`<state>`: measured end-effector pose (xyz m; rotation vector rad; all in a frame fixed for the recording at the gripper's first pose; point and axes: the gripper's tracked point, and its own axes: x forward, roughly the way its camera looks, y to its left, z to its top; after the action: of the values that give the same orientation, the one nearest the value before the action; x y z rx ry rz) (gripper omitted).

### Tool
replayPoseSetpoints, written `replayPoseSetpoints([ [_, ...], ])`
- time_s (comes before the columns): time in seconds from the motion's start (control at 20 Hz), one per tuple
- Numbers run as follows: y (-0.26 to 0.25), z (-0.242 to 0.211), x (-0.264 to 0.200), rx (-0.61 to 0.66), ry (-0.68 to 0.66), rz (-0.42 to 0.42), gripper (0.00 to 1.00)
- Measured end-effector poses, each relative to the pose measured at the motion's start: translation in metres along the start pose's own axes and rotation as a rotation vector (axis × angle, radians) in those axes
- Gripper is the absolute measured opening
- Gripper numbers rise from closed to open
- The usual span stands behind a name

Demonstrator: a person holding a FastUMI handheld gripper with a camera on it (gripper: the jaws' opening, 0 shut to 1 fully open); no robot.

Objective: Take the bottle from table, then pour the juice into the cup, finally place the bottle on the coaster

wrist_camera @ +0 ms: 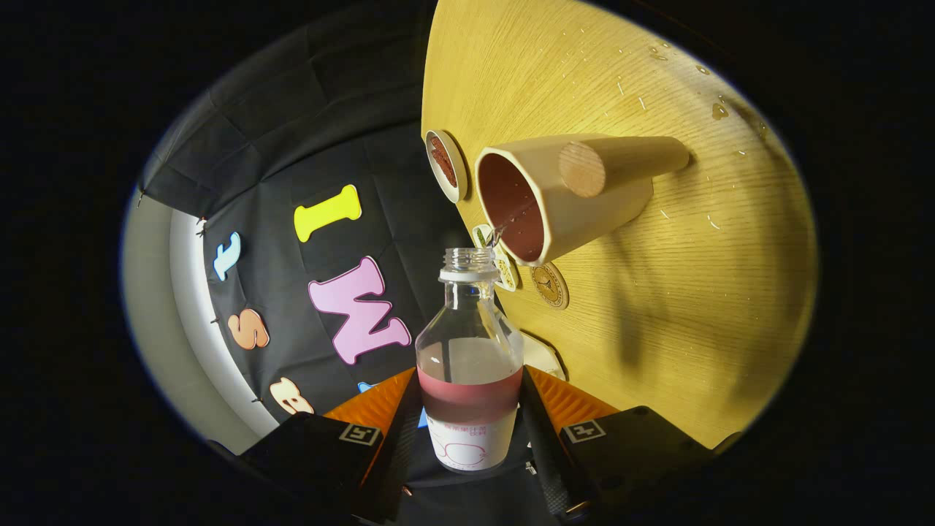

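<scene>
Fingers of your gripper (471, 424) are pinched on the bottle (470, 365), one on each side of its lower body at the label, so the hold looks firm. Red juice sits in a band just above the label; the upper half of the bottle is clear, and the cap is off. You have the whole rig rolled over, which is why the table (657, 292) stands like a wall beyond the fingers.

Just past the bottle's open mouth a thin stream of juice (500, 232) runs toward the cup (540, 197), whose rim lies close beside the neck and whose inside already shows red. So you are in the pouring step, by my reading about midway, with a good share of juice left in the bottle.

Near the cup's rim lie a few small round coasters (549, 285) on the wood, and beyond the cup a small dish (444, 164). Drops of liquid (719, 111) speckle the far part of the table.

Next, keep the mouth over the rim until you judge enough has gone in, then roll the bottle upright slowly so nothing dribbles, and carry it to a coaster, clear of the cup's thick handle (621, 162).
</scene>
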<state>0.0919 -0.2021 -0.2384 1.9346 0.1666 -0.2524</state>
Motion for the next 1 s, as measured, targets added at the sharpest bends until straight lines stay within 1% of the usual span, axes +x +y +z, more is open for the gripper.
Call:
replayPoseSetpoints([
  [0.35, 0.010, -0.001, -0.001, 0.053, -0.008, 0.019, 0.75],
  [0.7, 0.018, -0.007, 0.006, 0.135, -0.019, 0.036, 0.75],
  [1.0, 0.031, -0.003, 0.007, 0.210, -0.066, 0.069, 0.75],
])
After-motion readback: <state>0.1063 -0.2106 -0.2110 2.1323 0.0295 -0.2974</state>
